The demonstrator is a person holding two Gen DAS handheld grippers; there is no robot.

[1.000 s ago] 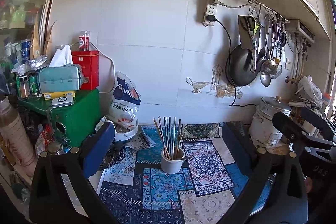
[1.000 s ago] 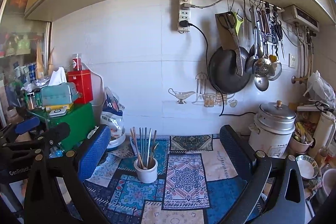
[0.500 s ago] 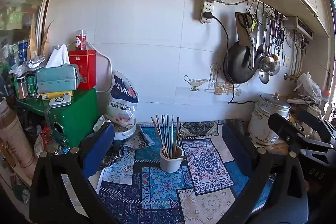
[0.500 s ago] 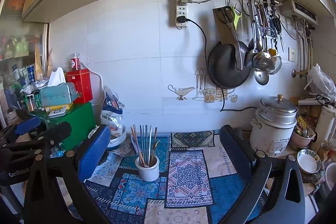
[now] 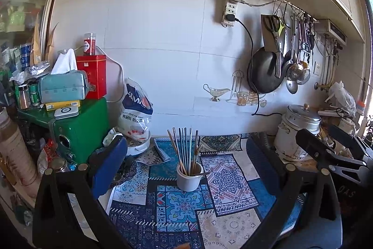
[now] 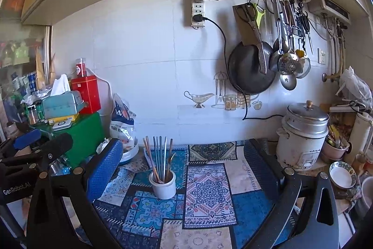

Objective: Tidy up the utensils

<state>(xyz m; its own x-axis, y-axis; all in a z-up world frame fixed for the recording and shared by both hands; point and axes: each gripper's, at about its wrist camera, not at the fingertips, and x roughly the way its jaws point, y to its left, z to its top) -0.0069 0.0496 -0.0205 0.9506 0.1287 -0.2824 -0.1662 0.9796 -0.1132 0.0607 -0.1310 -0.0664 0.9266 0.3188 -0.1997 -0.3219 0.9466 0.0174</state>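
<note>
Both claws wide, empty: left claw, right claw. Chopsticks upright in white cup, mid desk. Risk: sideways nudge tips cup, sticks scatter. Small spoon in cup, prob.

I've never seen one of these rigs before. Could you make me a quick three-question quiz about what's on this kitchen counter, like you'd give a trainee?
1. True or false: the white cup holding the chopsticks stands upright on the patterned mat.
2. Multiple choice: what hangs on the wall under the rail? A) a towel B) a dark pan C) a clock
3. Fill in: the left hand-held gripper and the right hand-held gripper are both ____, holding nothing.

Key: 1 true; 2 B; 3 open
</note>
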